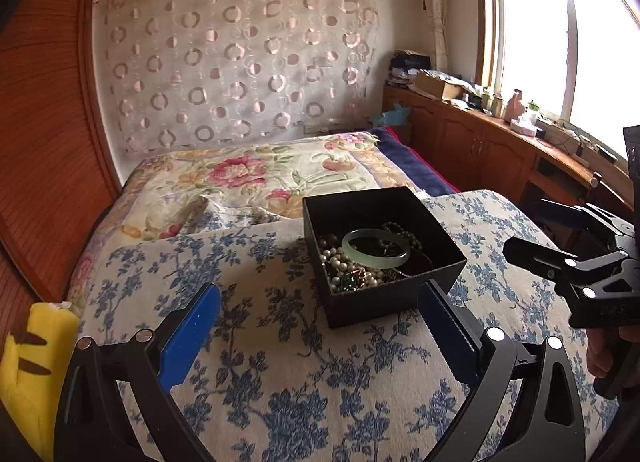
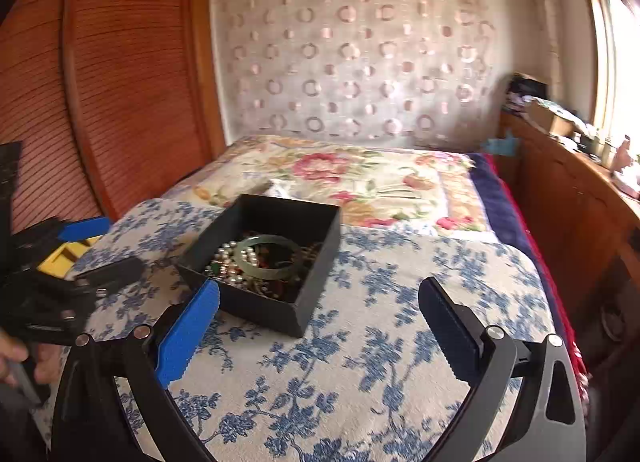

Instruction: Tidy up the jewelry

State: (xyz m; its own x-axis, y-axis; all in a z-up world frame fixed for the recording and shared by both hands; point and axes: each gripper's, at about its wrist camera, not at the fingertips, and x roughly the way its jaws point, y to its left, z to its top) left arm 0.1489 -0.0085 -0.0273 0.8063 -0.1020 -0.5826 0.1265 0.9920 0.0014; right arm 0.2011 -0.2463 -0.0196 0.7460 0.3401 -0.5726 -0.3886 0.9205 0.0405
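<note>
blue-flowered cloth (image 1: 280, 402) over a bed carries the black box (image 1: 384, 302) of jewelry. left view: left gripper (image 1: 320, 326) wide, empty, box just ahead to the right. right view: right gripper (image 2: 320, 322) wide, empty, box (image 2: 256, 310) ahead-left, jade bangle (image 2: 267, 258) on top; pieces beneath tangled, indistinct.

My left gripper (image 1: 320, 326) and right gripper (image 2: 320, 322) both tilt downward, fingers (image 1: 188, 338) spread wide, gripping nothing.

Daylight glares through the window (image 1: 560, 41); fisheye edges bend, slightly blurred.
</note>
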